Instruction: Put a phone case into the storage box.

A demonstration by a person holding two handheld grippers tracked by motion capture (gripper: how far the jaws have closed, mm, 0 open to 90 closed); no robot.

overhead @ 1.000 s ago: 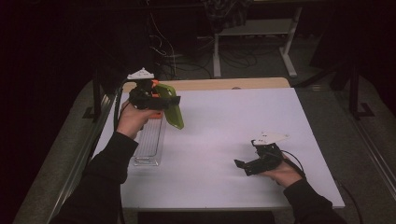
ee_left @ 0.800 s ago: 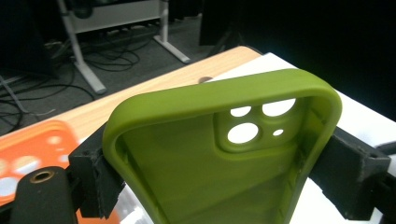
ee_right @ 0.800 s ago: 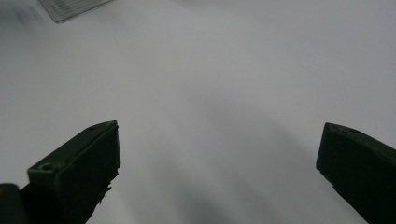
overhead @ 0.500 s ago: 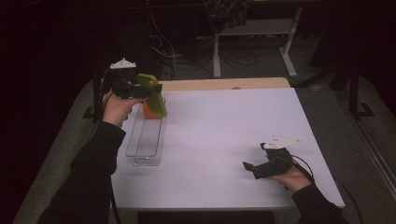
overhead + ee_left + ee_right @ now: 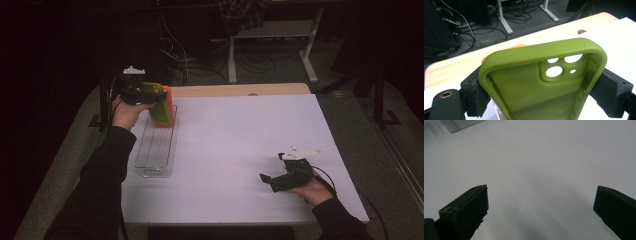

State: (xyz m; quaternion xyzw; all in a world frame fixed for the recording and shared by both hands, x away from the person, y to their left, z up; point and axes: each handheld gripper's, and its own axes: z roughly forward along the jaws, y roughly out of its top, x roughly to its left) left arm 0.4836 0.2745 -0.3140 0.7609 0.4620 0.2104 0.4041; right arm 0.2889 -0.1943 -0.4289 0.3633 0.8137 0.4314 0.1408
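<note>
Over the white table (image 5: 240,150), the left gripper (image 5: 150,97) had carried the green phone case (image 5: 544,87), pinched by its sides, back to the clear tray's (image 5: 155,150) far end beside an orange case (image 5: 167,107), likely for filing, while the right gripper (image 5: 266,178) rested spread wide.

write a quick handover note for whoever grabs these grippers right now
Left gripper: shut on the green phone case, held above the far end of the clear tray.
An orange case stands at that far end, just behind the green one.
Right gripper: open, holds nothing, low over the white table near its front right.
Left to do, probably: set the green case into the tray, then let go.
</note>
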